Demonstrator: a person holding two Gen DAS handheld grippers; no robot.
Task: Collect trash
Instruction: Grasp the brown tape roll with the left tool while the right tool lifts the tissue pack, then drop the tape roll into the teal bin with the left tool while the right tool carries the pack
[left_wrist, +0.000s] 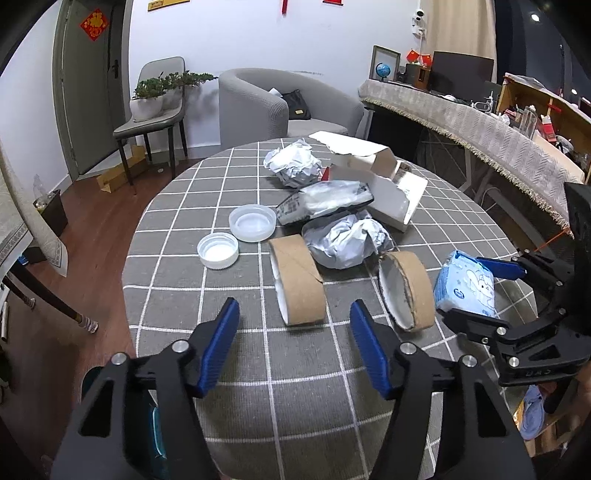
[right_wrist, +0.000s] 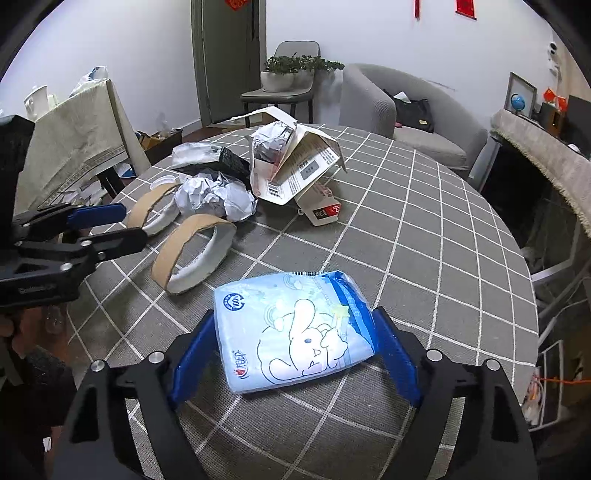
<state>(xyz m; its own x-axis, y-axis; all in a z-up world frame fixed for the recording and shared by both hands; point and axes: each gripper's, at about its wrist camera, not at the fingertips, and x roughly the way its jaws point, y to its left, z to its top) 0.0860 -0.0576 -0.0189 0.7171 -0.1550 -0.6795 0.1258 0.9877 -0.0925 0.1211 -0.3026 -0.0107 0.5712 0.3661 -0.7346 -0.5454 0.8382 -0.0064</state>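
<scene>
Between the blue pads of the right gripper (right_wrist: 293, 354) lies a tissue pack (right_wrist: 295, 332), soft, light and slick in its film; the jaws flank its long sides, contact unclear. Squeezing mid-body should hold it. Just left, the left gripper (left_wrist: 295, 347) stands apart and empty before a cardboard ring (left_wrist: 299, 280). Nearby, the desk (right_wrist: 424, 229) edge drops off.

I count two cardboard rings (left_wrist: 299, 282), two plastic lids (left_wrist: 252, 222), two crumpled paper balls (left_wrist: 293, 168), and one tissue pack (right_wrist: 295, 332) at six o'clock.
</scene>
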